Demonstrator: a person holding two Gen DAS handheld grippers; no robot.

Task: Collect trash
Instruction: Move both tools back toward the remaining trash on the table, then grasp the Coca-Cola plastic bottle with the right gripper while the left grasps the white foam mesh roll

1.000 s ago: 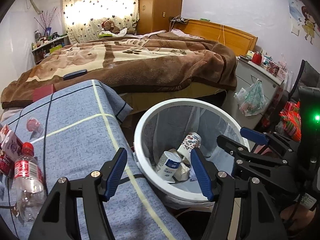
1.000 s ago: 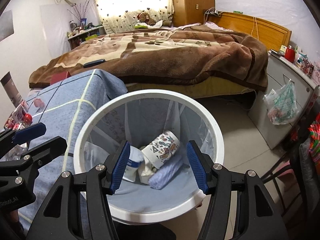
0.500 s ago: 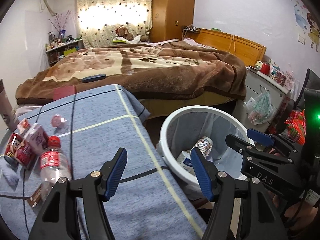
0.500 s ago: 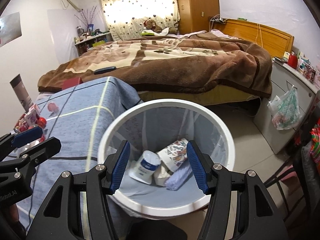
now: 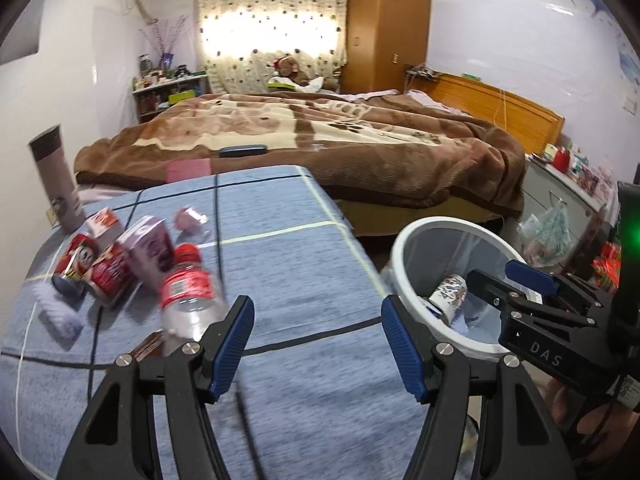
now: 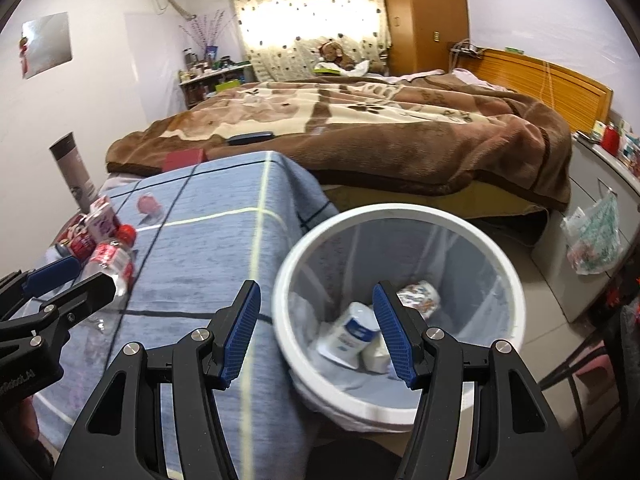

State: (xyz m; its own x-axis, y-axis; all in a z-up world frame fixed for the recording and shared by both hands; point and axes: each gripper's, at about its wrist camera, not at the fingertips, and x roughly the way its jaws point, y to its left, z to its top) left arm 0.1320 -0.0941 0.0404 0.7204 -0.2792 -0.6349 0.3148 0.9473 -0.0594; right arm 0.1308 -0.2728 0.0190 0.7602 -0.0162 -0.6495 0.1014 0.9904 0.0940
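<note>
A white trash bin (image 5: 408,240) (image 6: 400,216) stands beside the blue-clothed table (image 5: 288,280) (image 6: 224,240) and holds a printed paper cup (image 6: 420,298), a white bottle (image 6: 352,332) and other scraps. On the table's left lie a clear plastic bottle with a red cap (image 5: 186,292) (image 6: 112,258), drink cartons (image 5: 148,250) and a red snack pack (image 5: 108,276). My left gripper (image 5: 318,344) is open and empty over the table, right of the bottle. My right gripper (image 6: 316,332) is open and empty at the bin's near left rim.
A tall grey cylinder (image 5: 56,182) stands at the table's far left. A small pink wrapper (image 5: 190,216) lies mid-table. A bed with a brown blanket (image 5: 320,144) lies behind. A grey cabinet with a hanging plastic bag (image 6: 592,236) is at the right.
Both grippers have swung left, away from above the bin toward the table. The bottle and cartons have come further into view. Both stay open and empty.
</note>
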